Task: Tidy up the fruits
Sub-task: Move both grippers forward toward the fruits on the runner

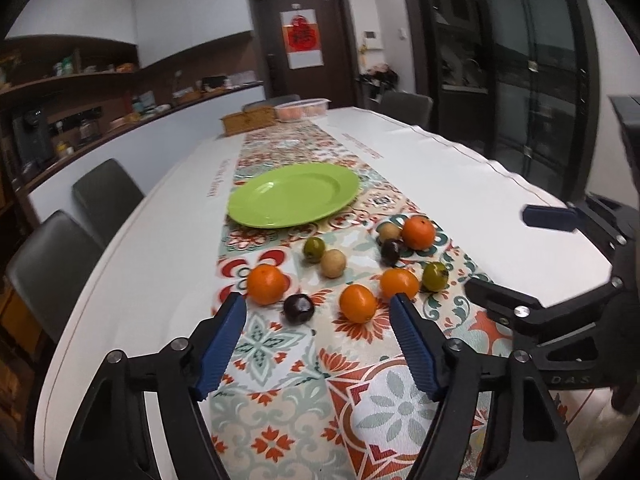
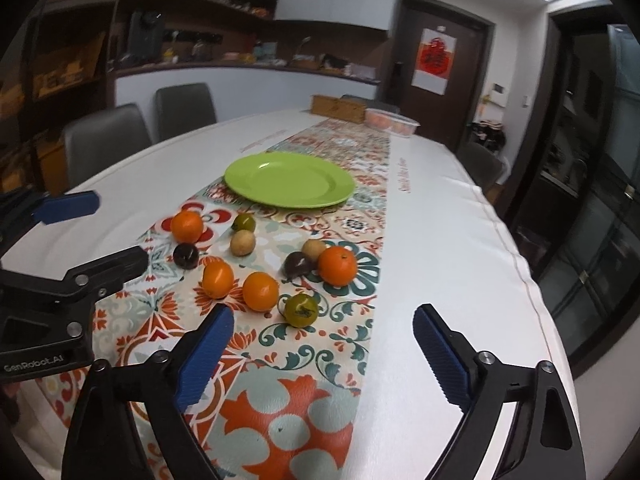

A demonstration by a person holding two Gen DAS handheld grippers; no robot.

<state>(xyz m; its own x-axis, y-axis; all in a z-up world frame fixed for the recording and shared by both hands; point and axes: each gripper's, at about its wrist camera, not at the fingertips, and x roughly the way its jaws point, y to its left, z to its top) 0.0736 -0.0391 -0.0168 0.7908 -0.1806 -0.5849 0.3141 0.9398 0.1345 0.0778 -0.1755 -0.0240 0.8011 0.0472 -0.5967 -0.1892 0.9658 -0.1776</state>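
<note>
A green plate (image 1: 294, 194) (image 2: 289, 180) lies on the patterned runner. Loose fruit sits in front of it: several oranges, such as one on the left (image 1: 266, 284) and one on the right (image 2: 337, 265), two green fruits (image 1: 314, 249) (image 2: 301, 310), two dark ones (image 1: 298, 309) (image 2: 296, 265) and two tan ones (image 1: 333, 264) (image 2: 242, 242). My left gripper (image 1: 318, 301) is open just short of the nearest dark fruit and an orange (image 1: 357, 303), gripping nothing. My right gripper (image 2: 324, 314) is open a little short of the green fruit, with nothing between its fingers.
The runner (image 1: 296, 408) lies along a white oval table (image 2: 440, 240). A wooden box (image 1: 248, 120) and a clear tub (image 1: 302, 109) stand at the far end. Grey chairs (image 1: 52, 256) line the left side. The two grippers hover side by side.
</note>
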